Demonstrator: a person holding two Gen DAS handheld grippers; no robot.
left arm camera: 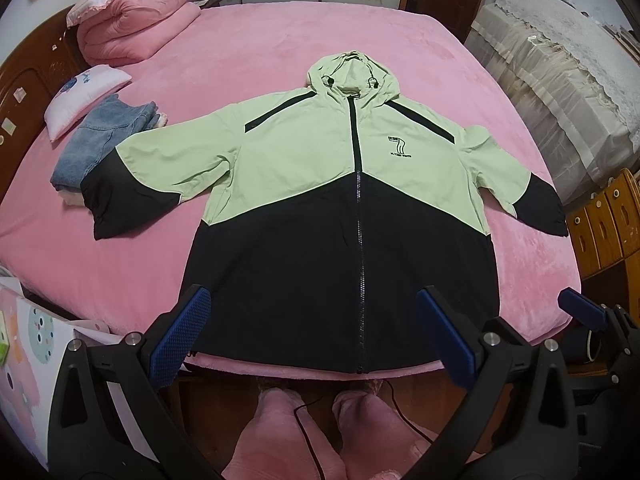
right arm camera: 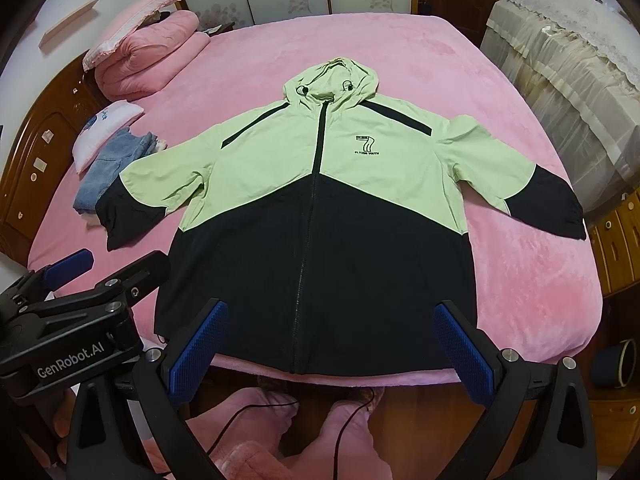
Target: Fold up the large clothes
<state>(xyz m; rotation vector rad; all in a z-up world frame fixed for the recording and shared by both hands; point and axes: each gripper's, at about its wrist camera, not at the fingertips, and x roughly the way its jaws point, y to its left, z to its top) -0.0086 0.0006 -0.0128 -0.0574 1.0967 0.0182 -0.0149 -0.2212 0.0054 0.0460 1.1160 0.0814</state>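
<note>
A light green and black hooded jacket (left arm camera: pixel 344 208) lies flat, front up and zipped, on the pink bed (left arm camera: pixel 256 48), hood at the far end, sleeves spread to both sides, hem at the near edge. It also shows in the right wrist view (right arm camera: pixel 320 216). My left gripper (left arm camera: pixel 316 332) is open and empty, held above the hem near the bed's front edge. My right gripper (right arm camera: pixel 332 340) is open and empty, also above the hem. The right gripper's blue finger (left arm camera: pixel 580 308) shows at the right of the left view; the left gripper (right arm camera: pixel 76 268) shows at the left of the right view.
Folded jeans (left arm camera: pixel 100 140) and a small pillow (left arm camera: pixel 84 92) lie at the bed's left, under the left sleeve's cuff. A folded pink quilt (left arm camera: pixel 136 24) sits far left. A covered cabinet (left arm camera: pixel 560 80) stands right. Pink slippers (left arm camera: pixel 320 432) and a cable are below.
</note>
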